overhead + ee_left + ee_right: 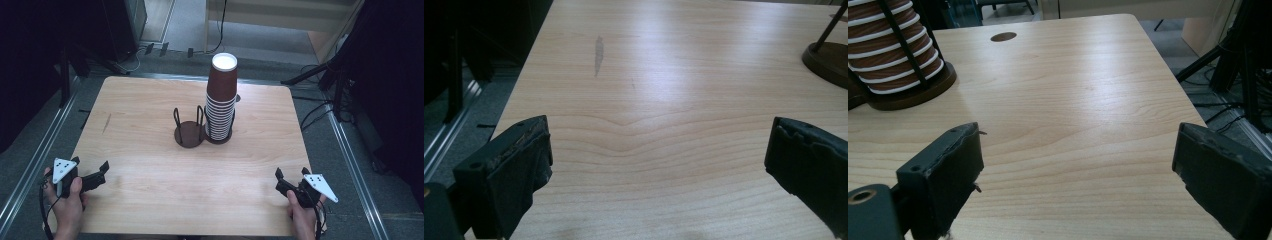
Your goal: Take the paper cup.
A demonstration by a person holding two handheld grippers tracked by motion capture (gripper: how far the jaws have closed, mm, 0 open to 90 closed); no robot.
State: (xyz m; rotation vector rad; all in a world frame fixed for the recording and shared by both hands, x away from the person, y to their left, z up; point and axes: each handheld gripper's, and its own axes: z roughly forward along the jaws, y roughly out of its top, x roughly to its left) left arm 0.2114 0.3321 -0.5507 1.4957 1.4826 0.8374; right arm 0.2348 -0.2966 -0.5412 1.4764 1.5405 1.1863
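— Brown paper cups (220, 97), a tall stack in the right-hand wire holder (218, 135) mid-bench (140, 160); the left holder (189, 133) stands bare. My worry: that tower looks top-heavy, and a sideways nudge could topple it.

— And the tongs?

— Left tongs (104, 171) and right tongs (291, 178) rest near the front corners, jaws spread wide, holding nothing, well apart from the cups.

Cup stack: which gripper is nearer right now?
Right, by a little. The cup stack stands right of the table's centre. The right gripper sits at the near right edge; the left gripper is at the near left edge, farther across.
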